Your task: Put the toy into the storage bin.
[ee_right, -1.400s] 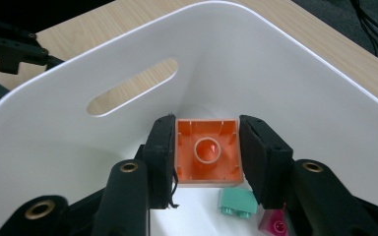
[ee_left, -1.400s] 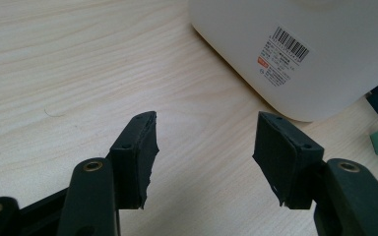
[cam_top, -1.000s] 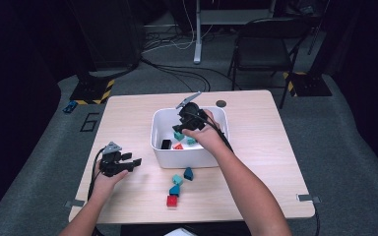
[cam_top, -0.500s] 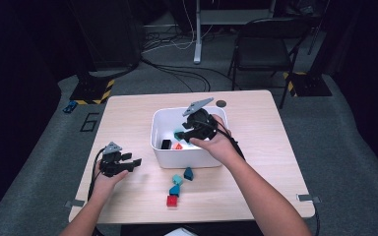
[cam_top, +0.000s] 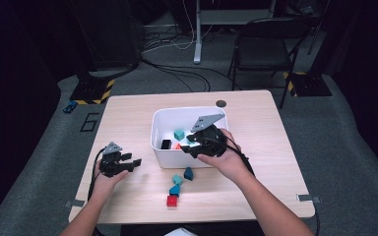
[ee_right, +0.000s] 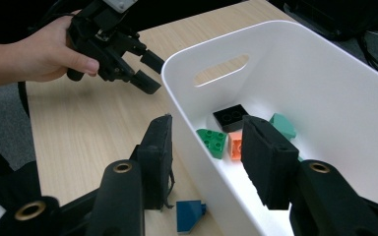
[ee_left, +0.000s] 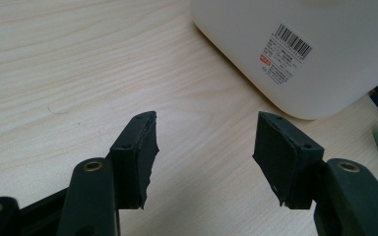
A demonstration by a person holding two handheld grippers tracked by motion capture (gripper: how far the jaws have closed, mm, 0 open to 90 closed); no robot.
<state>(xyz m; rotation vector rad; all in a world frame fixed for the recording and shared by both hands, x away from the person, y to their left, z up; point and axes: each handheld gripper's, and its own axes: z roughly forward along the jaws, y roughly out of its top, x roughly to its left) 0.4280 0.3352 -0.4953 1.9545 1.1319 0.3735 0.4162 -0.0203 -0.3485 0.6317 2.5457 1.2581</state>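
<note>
The left gripper [cam_top: 128, 163] rested on the table [cam_top: 128, 118], left of the white bin [cam_top: 165, 152]. Its jaws stood apart with nothing between them. Near the bin's front lay a red block [cam_top: 172, 200] and blue blocks [cam_top: 189, 173]. The right gripper [cam_top: 197, 143] hung over the bin's near wall. Its jaws had just been closing a little, yet they were spread and empty. Inside the bin lay a black block [ee_right: 230, 118], a green block [ee_right: 212, 141] and an orange block [ee_right: 235, 145].
</note>
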